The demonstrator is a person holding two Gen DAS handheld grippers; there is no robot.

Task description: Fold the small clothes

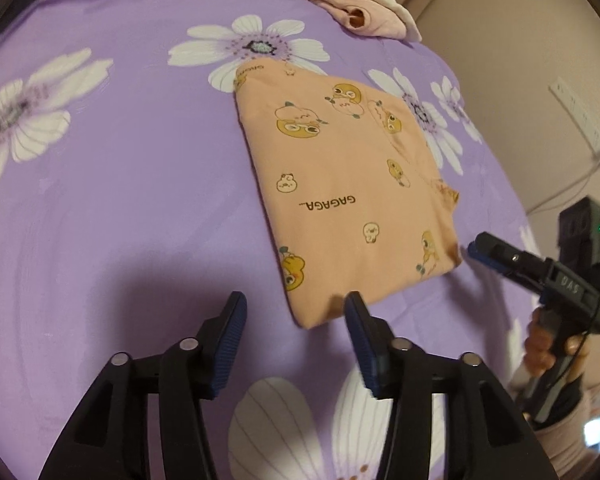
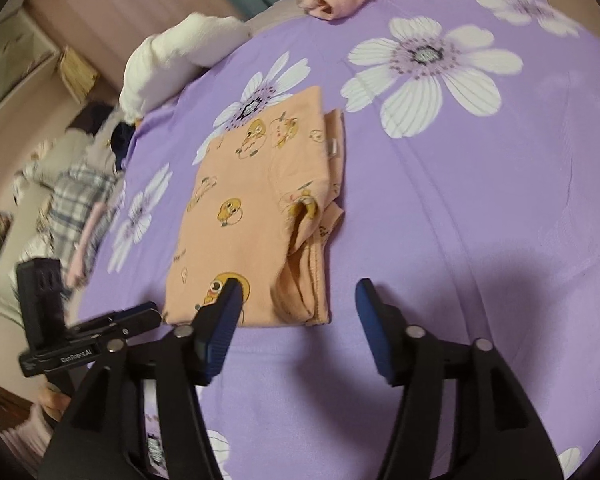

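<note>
One folded orange shirt [image 1: 340, 184] lies flat on the purple flowered bed [image 1: 120, 200]. Two grippers sit near its edge: the left gripper [image 1: 296, 320] and the right gripper [image 2: 298, 304]. Both have their fingers apart, grasping nothing. One pink cloth pile [image 1: 360, 8] rests far back.

Right claw [image 2: 296, 304] open — folded peach garment [image 2: 252, 216] (cartoon-printed) on bedsheet [image 2: 480, 208].

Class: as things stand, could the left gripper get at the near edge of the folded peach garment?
Probably yes: the left gripper has open, empty jaws just short of the peach garment, with only bare bedsheet between.
</note>
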